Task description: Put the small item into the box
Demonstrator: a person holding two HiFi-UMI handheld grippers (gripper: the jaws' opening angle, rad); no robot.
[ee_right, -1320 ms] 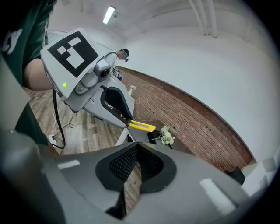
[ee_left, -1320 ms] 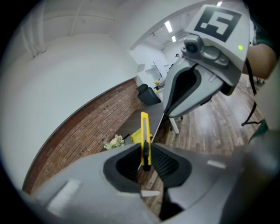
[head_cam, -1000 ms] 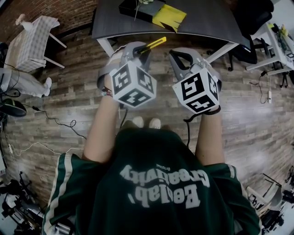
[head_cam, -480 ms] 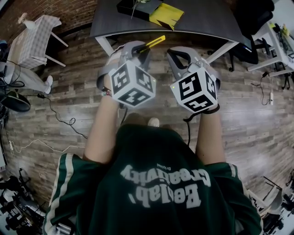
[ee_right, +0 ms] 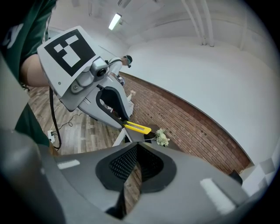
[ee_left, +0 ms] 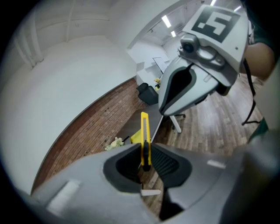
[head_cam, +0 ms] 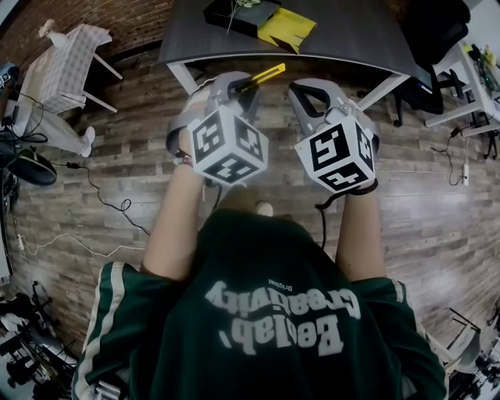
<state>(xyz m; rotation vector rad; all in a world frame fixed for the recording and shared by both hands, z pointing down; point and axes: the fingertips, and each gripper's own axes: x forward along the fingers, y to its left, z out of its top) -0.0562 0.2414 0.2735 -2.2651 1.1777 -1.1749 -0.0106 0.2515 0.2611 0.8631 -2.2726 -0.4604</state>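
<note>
So the left gripper [ee_left: 145,162] has its jaws clamped on the tail of a yellow cutter [ee_left: 145,131], whose long axis sticks straight out past the tips, angled forward and a bit right. The black box [head_cam: 233,14] sits ahead on the dark surface [head_cam: 351,35], beyond its near edge, something yellow at its right end. The right gripper [ee_right: 136,159] is just beside the left, jaws pressed together on nothing. The left is probably the one to reach in, with only open wooden floor [head_cam: 117,172] on the way.
</note>
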